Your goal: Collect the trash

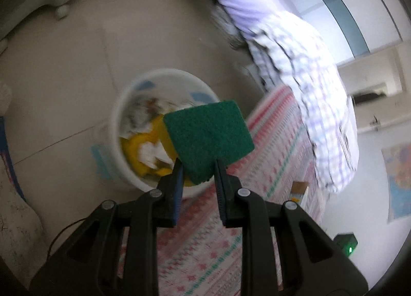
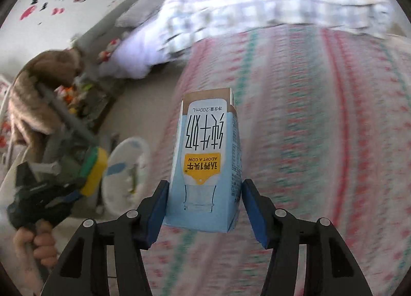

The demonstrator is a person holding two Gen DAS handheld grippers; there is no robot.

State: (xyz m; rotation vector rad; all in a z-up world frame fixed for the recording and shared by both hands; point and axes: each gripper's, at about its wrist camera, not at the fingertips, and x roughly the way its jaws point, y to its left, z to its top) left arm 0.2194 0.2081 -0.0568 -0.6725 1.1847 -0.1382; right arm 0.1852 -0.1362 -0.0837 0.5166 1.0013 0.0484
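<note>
My left gripper (image 1: 199,167) is shut on a green and yellow sponge (image 1: 208,139) and holds it above the near rim of a white trash bucket (image 1: 120,106) that holds paper and yellow scraps. My right gripper (image 2: 204,190) is shut on a light blue milk carton (image 2: 208,157), held upright above the patterned bed cover (image 2: 321,142). The right wrist view also shows the left gripper (image 2: 84,188) with the sponge (image 2: 93,170) next to the bucket (image 2: 128,167) on the floor.
A bed with a pink patterned cover (image 1: 269,167) and a checked blanket (image 1: 308,77) lies right of the bucket. Beige tiled floor (image 1: 77,77) surrounds the bucket. A small carton (image 1: 299,190) stands on the bed. A brown plush toy (image 2: 38,85) and clutter sit at the left.
</note>
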